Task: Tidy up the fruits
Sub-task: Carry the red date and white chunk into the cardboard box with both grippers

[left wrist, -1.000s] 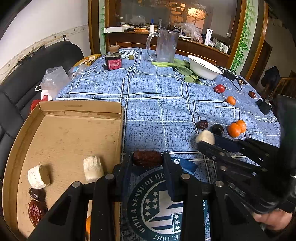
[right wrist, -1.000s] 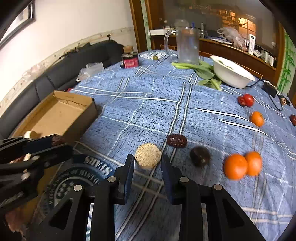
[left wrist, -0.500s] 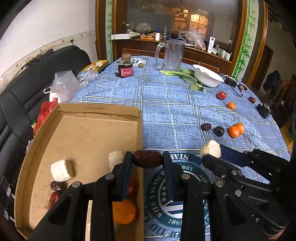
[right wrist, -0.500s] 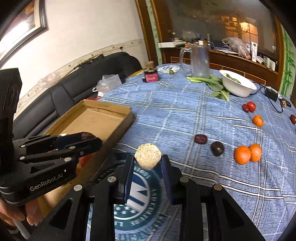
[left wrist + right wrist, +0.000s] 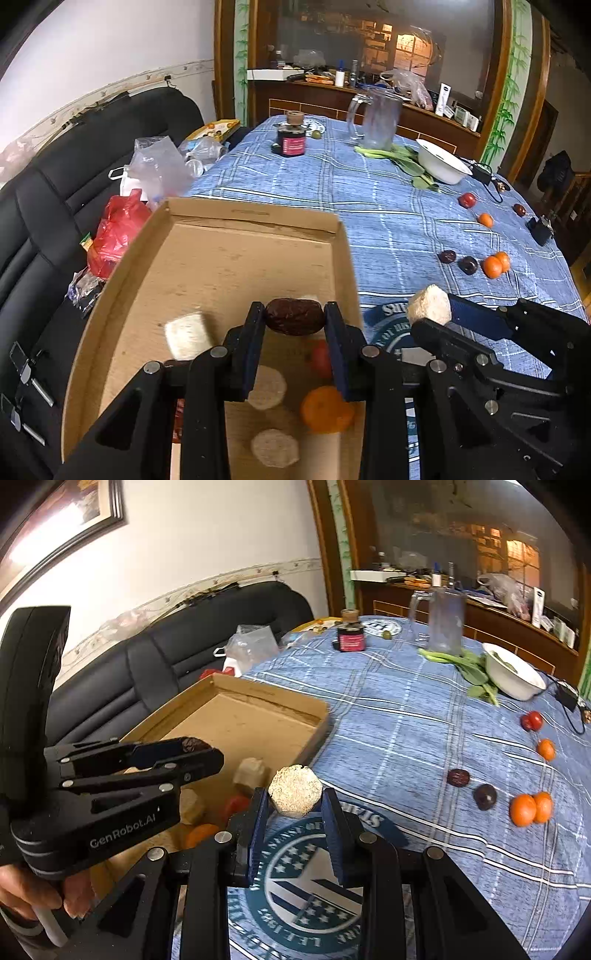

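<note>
Over the cardboard box (image 5: pixel 236 258) at the counter's (image 5: pixel 369 206) edge, the left tool (image 5: pixel 295 321) was clamped on a dark red date (image 5: pixel 295 316), while the right tool (image 5: pixel 293 805), just beside the box, pinched a pale round rice cake (image 5: pixel 294 791).

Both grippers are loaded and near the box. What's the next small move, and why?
Probably open the left gripper: its fingers clamp the dark date already above the cardboard box floor. The right gripper holds its pale chunk still over the tablecloth.
</note>
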Demonstrator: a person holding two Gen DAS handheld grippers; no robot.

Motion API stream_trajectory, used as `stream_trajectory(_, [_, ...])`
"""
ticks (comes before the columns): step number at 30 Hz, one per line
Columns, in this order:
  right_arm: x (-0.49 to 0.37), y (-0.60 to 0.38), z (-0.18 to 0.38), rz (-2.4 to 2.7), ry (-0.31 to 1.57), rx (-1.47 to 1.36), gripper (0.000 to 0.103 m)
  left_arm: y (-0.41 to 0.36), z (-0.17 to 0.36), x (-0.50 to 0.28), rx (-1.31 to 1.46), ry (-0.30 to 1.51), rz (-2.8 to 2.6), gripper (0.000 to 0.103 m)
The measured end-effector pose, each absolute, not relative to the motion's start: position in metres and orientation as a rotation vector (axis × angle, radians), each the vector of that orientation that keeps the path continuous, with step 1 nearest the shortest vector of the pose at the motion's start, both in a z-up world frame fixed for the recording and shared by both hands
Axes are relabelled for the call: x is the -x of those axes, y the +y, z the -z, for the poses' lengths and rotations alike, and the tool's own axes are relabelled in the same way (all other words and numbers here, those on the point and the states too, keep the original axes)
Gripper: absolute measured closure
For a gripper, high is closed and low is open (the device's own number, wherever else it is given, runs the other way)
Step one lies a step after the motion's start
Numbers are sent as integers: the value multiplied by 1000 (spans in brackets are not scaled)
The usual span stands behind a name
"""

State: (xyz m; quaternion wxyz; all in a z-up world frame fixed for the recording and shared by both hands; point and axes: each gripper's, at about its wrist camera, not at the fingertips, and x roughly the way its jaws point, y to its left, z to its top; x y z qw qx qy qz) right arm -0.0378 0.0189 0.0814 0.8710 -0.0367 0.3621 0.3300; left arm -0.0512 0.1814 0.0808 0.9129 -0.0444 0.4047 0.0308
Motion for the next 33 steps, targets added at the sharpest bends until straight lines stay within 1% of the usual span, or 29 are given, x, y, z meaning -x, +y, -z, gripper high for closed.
stream_trajectory(17, [18,74,-75,-757,781,136,70,245,-71,29,179,875,-133,71])
stream_trajectory(26, [-6,114,-62,-814,807,202,70,266,-58,10,238,936,-150,71])
stream_trajectory(33, [-17,136,-41,-846,858,225,70,273,-47,5,265,995,-184,71])
